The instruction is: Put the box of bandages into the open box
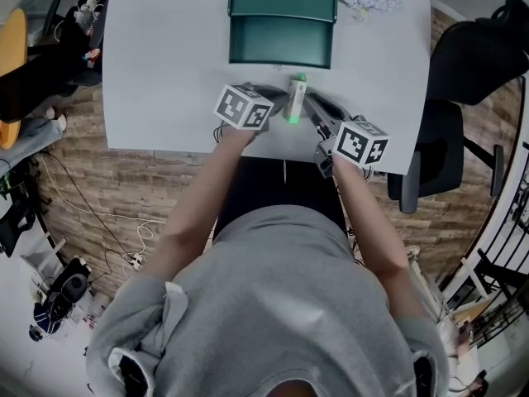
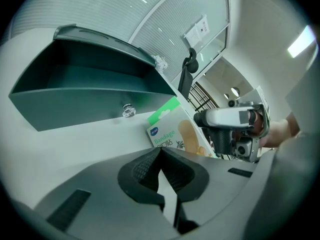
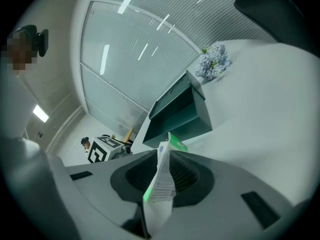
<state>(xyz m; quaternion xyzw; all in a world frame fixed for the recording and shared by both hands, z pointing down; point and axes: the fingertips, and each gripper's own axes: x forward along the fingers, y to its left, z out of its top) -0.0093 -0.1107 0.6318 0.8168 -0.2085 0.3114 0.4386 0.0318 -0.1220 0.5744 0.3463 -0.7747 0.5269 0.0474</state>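
Right claw: I am pinching the box of bandages [image 3: 161,181] in the right claw [image 3: 163,156], with the pads pressing on its two broad faces and the box standing on edge between them
Left claw: I am holding the left claw [image 2: 160,153] pressed together with nothing between its pads, resting just beside the box of bandages and, as far as I can tell, not touching it
Box of bandages: it is standing upright near the front of the surface [image 1: 165,56], between my two claws and just short of the open box [image 1: 281,52]; I am not able to tell whether its lower edge is resting on the surface or lifting clear
Open box: it is sitting open at the far middle of the surface, and I am seeing nothing inside it
Done so far: I am judging the grasp as made, with the right claw alone carrying the grip
Left to do: I am expecting a lift, a short carry over the near wall of the open box and a release inside, since the box of bandages is not yet in it
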